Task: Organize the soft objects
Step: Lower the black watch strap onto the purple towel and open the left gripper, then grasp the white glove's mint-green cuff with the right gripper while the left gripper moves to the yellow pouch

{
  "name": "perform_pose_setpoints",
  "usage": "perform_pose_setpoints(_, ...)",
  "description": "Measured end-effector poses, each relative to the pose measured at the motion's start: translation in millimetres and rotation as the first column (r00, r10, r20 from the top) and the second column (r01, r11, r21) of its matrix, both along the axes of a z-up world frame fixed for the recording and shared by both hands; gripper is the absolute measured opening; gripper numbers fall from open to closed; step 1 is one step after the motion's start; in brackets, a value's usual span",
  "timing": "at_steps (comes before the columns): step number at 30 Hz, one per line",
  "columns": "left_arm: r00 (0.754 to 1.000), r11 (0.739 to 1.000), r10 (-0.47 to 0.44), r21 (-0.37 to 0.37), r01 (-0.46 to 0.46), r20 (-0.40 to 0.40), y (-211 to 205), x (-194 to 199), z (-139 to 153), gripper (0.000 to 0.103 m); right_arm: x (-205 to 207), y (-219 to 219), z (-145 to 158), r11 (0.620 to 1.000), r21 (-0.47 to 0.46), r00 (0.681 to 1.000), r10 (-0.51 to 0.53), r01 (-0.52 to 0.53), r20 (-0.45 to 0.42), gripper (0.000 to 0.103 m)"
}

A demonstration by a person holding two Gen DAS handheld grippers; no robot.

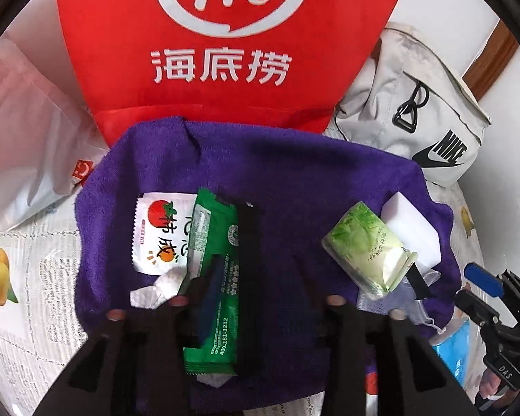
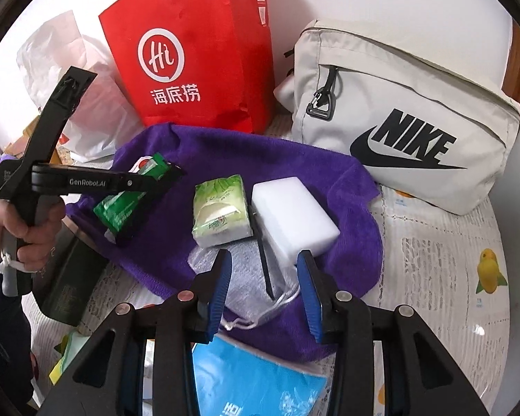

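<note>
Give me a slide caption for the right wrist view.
Open right gripper over purple towel holding tissue pack and white sponge.

A purple towel (image 2: 329, 187) was spread flat, bearing a green wrapper (image 1: 218, 284), a tissue pack (image 2: 222, 211) and a white sponge (image 2: 294, 215).

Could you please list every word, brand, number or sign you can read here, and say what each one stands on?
"Hi" and "海底捞": red paper bag.
"NIKE" with a swoosh: grey bag.
"GenRobot.AI": left gripper.
"400-181-1212": green packet.
"DAS": right gripper's body, seen from the left wrist view.
Large characters on the white tomato packet: partly hidden, unreadable.
Print on the green tissue pack and blue pack: too small.
</note>
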State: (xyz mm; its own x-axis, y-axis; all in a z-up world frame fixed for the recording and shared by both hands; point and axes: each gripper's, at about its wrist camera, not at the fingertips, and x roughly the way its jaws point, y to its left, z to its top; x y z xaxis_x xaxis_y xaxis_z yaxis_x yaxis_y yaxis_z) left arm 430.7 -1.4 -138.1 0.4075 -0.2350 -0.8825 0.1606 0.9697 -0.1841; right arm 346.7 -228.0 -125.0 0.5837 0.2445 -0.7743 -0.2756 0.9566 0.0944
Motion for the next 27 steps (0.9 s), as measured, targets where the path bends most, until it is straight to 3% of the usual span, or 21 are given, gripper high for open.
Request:
perform_pose_setpoints(12,0.998,1.0,-0.011,-0.007,0.012,0.061,6.2,-41.7,37.0,0.041,-43.0,10.2,15.2,1.0,0.016,1.0,0.024,-0.024,0.008,0.039)
perform_pose_setpoints(16,0.995,0.999,-0.023,-0.041,0.028,0.101,6.3,-69.2,56.1,0.042,-64.3,13.8,22.4,0.999,0.026,0.999,0.028,-0.029,0.016,0.041)
perform_pose_setpoints(19,0.991,0.999,-0.02,-0.045,0.026,0.136,6.4,-91.7,70.5,0.05,-82.0,17.3,28.7,0.999,0.037,0.999,0.036,-0.037,0.031,0.046)
perform_pose_setpoints(27,0.986,1.0,-0.001,-0.002,0.001,0.165,15.5,-152.5,85.2,0.052,-123.7,39.2,27.7,0.993,0.054,0.994,0.1,-0.102,0.036,0.052)
